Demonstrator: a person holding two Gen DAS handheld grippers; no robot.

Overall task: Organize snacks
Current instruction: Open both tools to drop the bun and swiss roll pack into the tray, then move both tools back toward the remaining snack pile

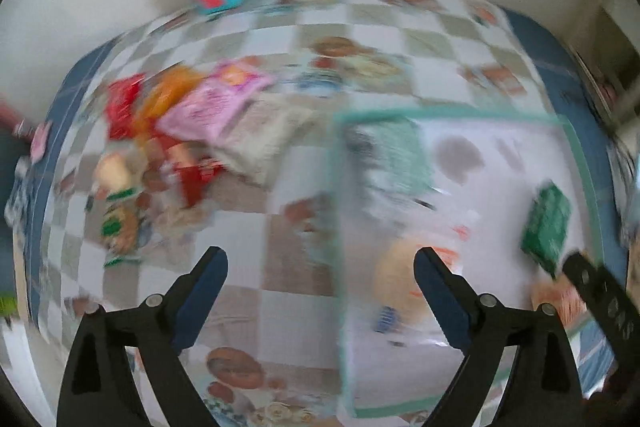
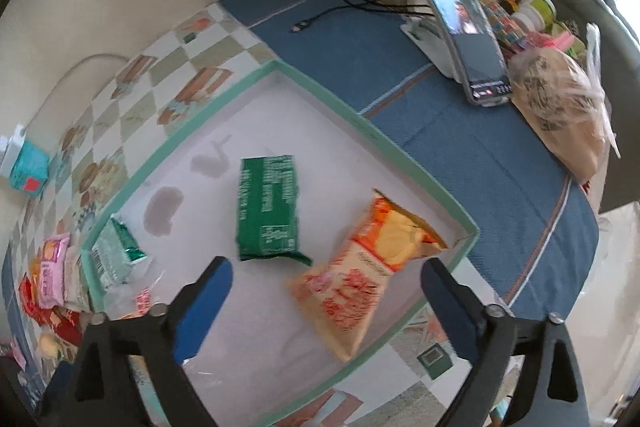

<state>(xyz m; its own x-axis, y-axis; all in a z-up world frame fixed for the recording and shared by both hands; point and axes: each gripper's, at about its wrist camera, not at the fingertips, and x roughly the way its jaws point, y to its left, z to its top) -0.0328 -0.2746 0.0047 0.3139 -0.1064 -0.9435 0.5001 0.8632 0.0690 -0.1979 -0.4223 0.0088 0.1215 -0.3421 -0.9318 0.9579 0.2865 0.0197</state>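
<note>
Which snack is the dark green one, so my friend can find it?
Look in the shallow white tray with the mint-green rim on the checkered tablecloth. The dark green packet lies flat mid-tray, covered in white print. Its neighbour, the orange packet, is bigger.

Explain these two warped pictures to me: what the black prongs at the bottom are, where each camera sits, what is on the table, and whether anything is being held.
A person holds a two-finger tool in each hand, with a wide-angle camera on each looking along its fingers. The blurred picture is from the left gripper, the sharp one from the right gripper. Both stand open and hold nothing. Below them is a shallow tray with a green rim on a checked tablecloth. In the tray lie a dark green packet, an orange snack bag and a pale green packet. More snacks are piled beside the tray. A phone stands farther back.
</note>
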